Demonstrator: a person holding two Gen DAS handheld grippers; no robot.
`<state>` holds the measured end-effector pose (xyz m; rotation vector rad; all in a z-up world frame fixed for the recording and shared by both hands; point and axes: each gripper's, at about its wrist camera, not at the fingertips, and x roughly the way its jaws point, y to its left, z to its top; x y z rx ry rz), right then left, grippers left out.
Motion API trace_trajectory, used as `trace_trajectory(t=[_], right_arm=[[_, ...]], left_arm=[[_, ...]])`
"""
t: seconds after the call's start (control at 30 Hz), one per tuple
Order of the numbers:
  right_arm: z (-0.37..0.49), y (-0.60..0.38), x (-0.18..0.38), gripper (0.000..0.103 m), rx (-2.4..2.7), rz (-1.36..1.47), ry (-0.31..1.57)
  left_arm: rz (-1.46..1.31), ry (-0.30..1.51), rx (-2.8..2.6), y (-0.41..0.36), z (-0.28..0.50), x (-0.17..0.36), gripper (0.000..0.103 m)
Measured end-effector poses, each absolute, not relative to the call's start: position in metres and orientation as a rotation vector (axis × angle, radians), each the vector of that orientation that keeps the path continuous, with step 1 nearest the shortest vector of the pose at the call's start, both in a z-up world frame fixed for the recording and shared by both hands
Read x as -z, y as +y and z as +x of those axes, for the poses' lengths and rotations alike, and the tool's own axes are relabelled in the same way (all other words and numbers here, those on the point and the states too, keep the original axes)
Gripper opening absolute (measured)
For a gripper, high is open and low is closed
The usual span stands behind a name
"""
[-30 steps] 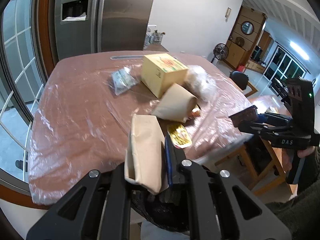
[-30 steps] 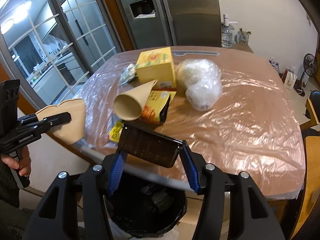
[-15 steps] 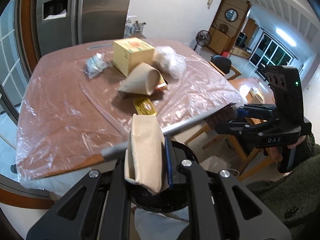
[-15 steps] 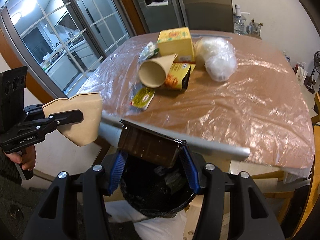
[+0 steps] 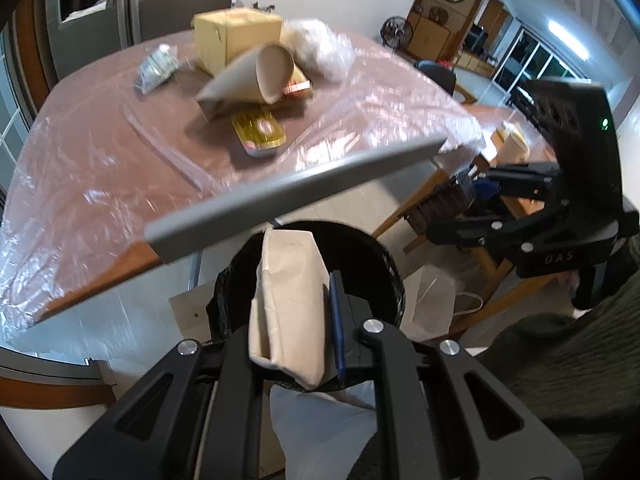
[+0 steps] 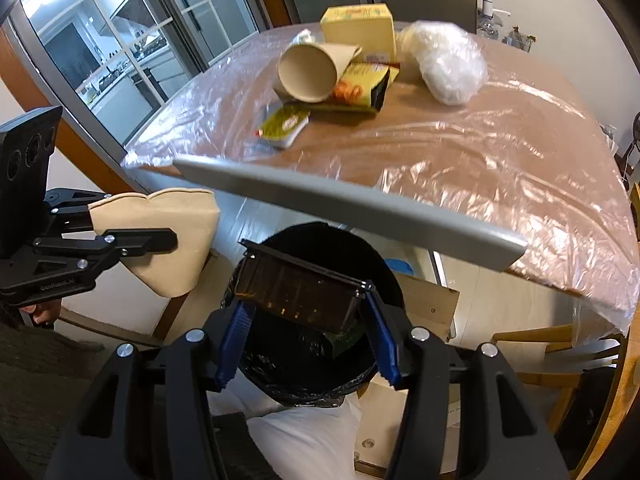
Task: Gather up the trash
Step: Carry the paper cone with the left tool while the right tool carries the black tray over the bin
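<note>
In my left gripper (image 5: 298,316) I hold a flattened tan paper bag (image 5: 290,304), jaws closed on its sides, and it hangs directly above the mouth of the round black-lined trash bin (image 5: 384,264); my right gripper (image 6: 306,320) is clamped on a dark brown rectangular plastic tray (image 6: 300,290), also poised over the bin's opening (image 6: 372,252); neither piece is released, so I judge both drops as still to do. Inside the bin I can make out a greenish scrap on the black liner, so some collecting seems done; how much, I cannot tell.

Beyond the bin's far rim a grey flat bar (image 6: 348,206) runs across the near edge of the plastic-covered brown table (image 6: 500,152); on it, well apart from both grippers, the remaining trash sits in a loose cluster: a small yellow-green sachet (image 6: 286,124) nearest, then a brown paper cone (image 6: 312,70) resting on an orange-and-yellow snack packet (image 6: 362,88), a crumpled clear plastic bag (image 6: 448,64) beside them, a yellow cardboard box (image 6: 358,30) behind, and a small crinkled wrapper (image 5: 156,68) off to the left; I judge the job to be partway through.
</note>
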<state>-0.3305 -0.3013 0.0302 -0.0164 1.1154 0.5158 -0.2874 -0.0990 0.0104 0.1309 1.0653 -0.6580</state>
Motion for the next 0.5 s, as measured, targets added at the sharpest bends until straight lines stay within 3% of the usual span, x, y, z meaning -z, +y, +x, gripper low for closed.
trace_trajectory(t=[0.5], right_arm=[[-0.328,-0.291,0.016,0.053,-0.507,-0.084,1.176]], left_arm=[[0.215,1.148,0.631,-0.111,-0.283,0.048,0.013]])
